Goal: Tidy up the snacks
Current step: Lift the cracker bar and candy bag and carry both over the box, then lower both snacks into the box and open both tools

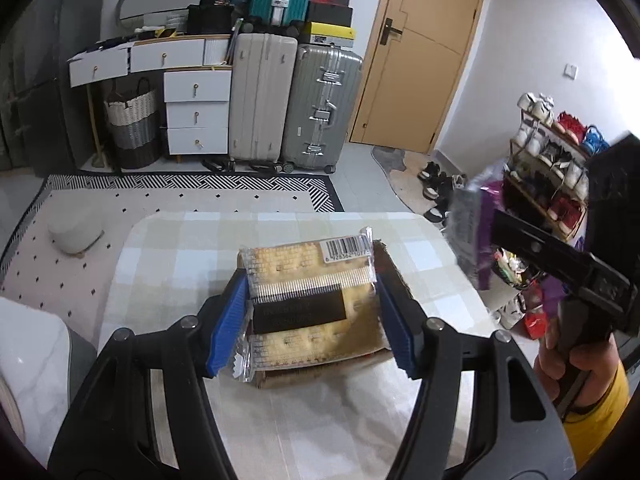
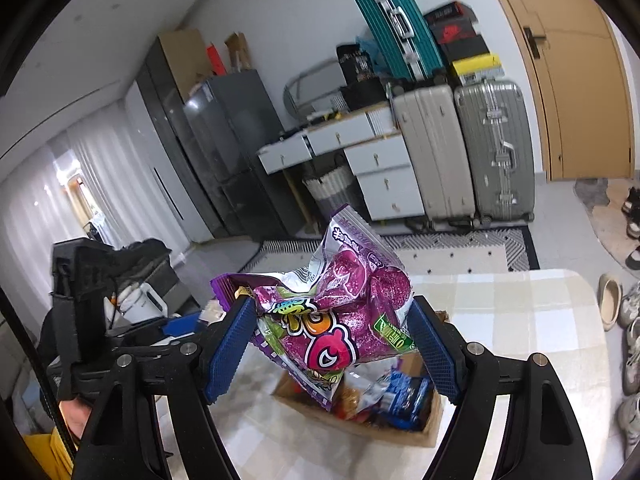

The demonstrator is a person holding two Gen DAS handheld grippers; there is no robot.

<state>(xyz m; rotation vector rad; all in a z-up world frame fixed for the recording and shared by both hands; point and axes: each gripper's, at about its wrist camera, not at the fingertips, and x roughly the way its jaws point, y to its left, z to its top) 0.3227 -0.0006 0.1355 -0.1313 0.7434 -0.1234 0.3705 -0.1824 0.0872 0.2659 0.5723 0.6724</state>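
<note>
My left gripper (image 1: 312,328) is shut on a clear-wrapped cracker packet (image 1: 308,276) with a barcode, its blue pads pressing both sides. The packet hangs over an open cardboard box (image 1: 394,270) on the checked tablecloth (image 1: 192,248). My right gripper (image 2: 332,344) is shut on a crumpled purple snack bag (image 2: 344,304), held above the same box (image 2: 430,436), which holds blue and red snack packs. In the left wrist view the purple bag (image 1: 476,232) and right gripper (image 1: 504,228) hover at the right, held by a hand with a yellow sleeve. The left gripper (image 2: 188,326) shows at the left of the right wrist view.
Beyond the table (image 2: 520,320) lie a patterned rug (image 1: 180,200), white drawers (image 1: 198,114), a woven basket (image 1: 132,124), upright suitcases (image 1: 292,100) and a wooden door (image 1: 416,52). A shoe rack (image 1: 552,168) stands at the right, a dark fridge (image 2: 224,148) at the left.
</note>
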